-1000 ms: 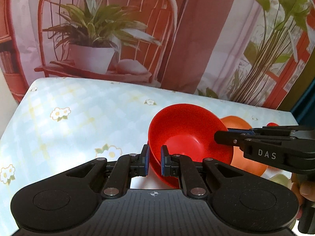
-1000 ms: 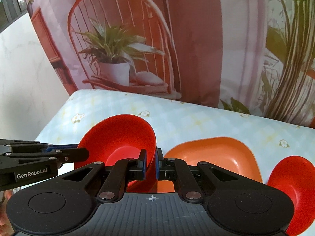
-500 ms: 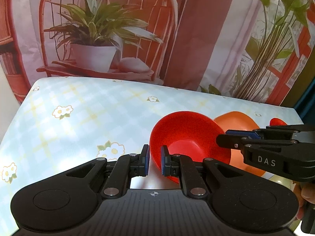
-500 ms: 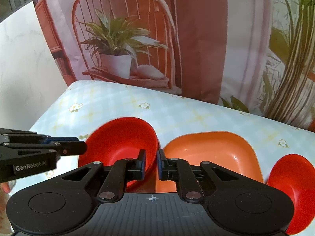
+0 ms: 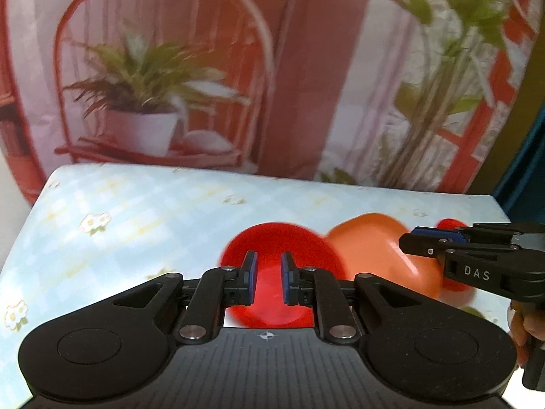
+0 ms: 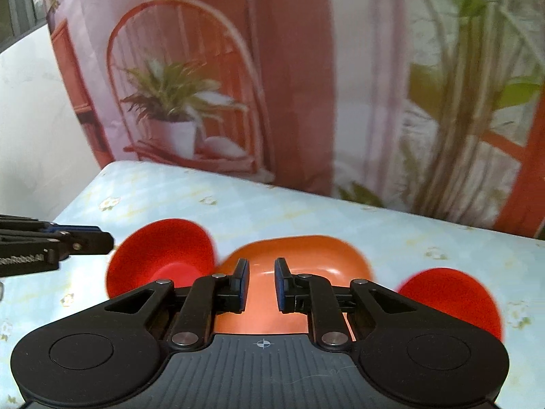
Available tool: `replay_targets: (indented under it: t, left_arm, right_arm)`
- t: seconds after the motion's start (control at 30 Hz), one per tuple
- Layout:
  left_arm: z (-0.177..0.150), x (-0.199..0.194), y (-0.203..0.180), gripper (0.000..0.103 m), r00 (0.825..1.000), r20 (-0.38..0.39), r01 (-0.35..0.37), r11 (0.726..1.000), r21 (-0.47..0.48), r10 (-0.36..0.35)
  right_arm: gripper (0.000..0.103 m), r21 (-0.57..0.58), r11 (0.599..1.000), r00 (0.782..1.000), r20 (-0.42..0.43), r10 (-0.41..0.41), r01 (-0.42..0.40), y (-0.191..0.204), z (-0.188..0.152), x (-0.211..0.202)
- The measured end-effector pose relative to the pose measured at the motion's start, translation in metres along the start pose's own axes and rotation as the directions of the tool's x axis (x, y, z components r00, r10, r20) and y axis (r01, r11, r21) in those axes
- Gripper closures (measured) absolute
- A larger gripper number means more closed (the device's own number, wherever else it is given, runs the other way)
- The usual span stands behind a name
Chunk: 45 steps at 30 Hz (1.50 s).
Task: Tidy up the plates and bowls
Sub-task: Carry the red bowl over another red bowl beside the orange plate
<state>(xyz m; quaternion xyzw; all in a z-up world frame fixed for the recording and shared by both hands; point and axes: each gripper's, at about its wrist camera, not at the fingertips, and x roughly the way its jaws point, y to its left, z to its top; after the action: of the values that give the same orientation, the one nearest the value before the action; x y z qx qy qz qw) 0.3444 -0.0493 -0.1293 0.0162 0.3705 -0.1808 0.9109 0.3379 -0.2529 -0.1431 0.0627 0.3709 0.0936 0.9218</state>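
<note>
A red bowl (image 5: 272,245) rests on the table, seen past my left gripper (image 5: 266,272), which is open and empty above its near side. It also shows in the right wrist view (image 6: 160,255). An orange plate (image 6: 306,248) lies right of it, also visible in the left wrist view (image 5: 374,242). My right gripper (image 6: 261,281) is open and empty over the plate's near part. A second red bowl (image 6: 449,293) sits right of the plate. The right gripper appears at the right edge of the left wrist view (image 5: 408,240).
The table has a light blue checked cloth with flowers (image 5: 136,211). A printed backdrop with a plant and chair (image 5: 153,85) hangs behind the far edge. The left gripper's tip (image 6: 102,242) shows at the left of the right wrist view.
Both grippers let go of the red bowl's rim and opened. The bowl now sits on the table left of the orange plate. Both grippers pulled back and up.
</note>
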Motion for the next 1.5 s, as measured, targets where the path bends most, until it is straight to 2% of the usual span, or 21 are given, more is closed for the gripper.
replay_targets:
  t: [0.3,0.43,0.67,0.8,0.97,1.5]
  left_arm:
    - [0.011,-0.001,-0.059,0.087,0.997,0.042,0.064,0.997,0.044,-0.066]
    - [0.012,0.008,-0.087,0.087,0.995,0.036,0.093,0.994,0.063,-0.095]
    - [0.008,0.033,-0.127,0.087,0.991,-0.001,0.133,0.989,0.065,-0.134]
    - [0.004,0.046,-0.145,0.079,0.988,-0.017,0.154,0.985,0.077,-0.153]
    - [0.001,0.064,-0.16,0.079,0.982,-0.046,0.187,0.98,0.064,-0.184]
    - [-0.013,0.109,-0.18,0.079,0.973,-0.133,0.199,0.979,0.053,-0.19]
  right_arm:
    - [0.085,-0.003,0.999,0.995,0.091,-0.051,0.052,-0.059,-0.018,-0.041]
    - [0.085,0.023,0.996,0.988,0.126,-0.089,0.087,-0.089,-0.031,-0.056]
    - [0.084,0.088,0.988,0.981,0.135,-0.14,0.129,-0.13,-0.055,-0.063]
    - [0.084,0.126,0.981,0.976,0.143,-0.167,0.15,-0.147,-0.068,-0.064]
    - [0.084,0.182,0.973,0.976,0.14,-0.166,0.139,-0.163,-0.081,-0.062]
    - [0.085,0.281,0.957,0.985,0.13,-0.11,0.07,-0.175,-0.093,-0.048]
